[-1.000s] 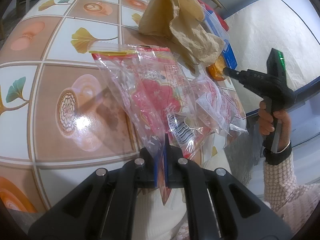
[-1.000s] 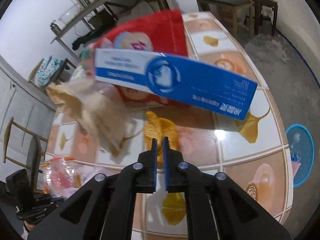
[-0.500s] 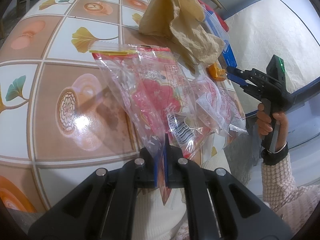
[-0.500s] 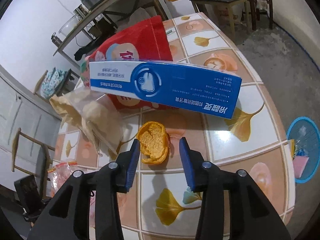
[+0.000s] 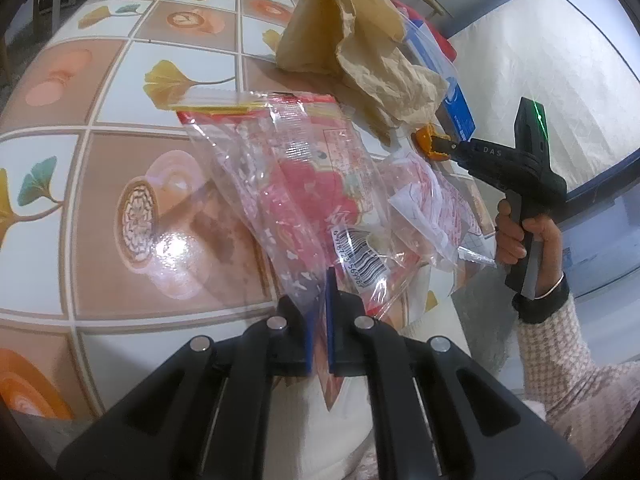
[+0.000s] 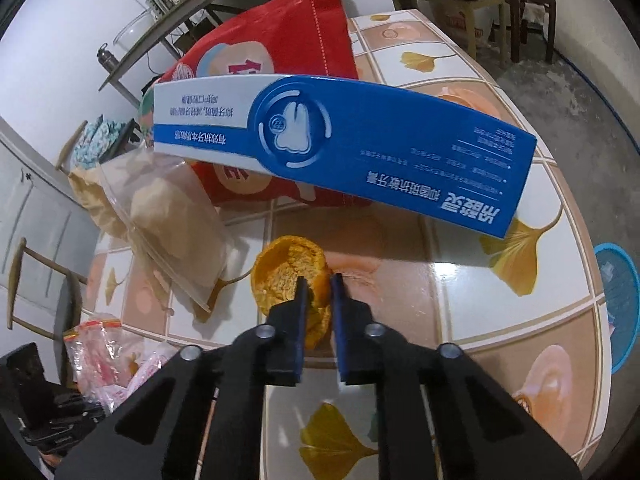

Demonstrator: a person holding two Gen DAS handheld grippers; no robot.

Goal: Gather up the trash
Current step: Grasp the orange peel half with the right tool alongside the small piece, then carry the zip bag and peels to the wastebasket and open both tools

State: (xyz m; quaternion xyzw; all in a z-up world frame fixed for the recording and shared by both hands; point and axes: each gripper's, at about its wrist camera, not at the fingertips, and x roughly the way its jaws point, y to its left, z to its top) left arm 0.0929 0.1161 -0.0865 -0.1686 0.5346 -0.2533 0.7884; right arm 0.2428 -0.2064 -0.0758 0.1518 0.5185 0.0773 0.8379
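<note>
Now the right gripper [image 6: 318, 292] is closing on the curled orange peel [image 6: 286, 276] by the counter's [image 6: 448, 308] near edge, so it should bite deep before lifting, while the left gripper [image 5: 318, 320] holds the clear crinkled plastic wrapper [image 5: 304, 184] pinched.

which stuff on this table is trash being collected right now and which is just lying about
In hand:
- clear plastic wrappers, clamped in the left tongs
- orange peel, between the right tongs, whose jaws are closing on it

Lying about:
- blue toothpaste box
- red bag
- crumpled brown paper
- tiled table
</note>
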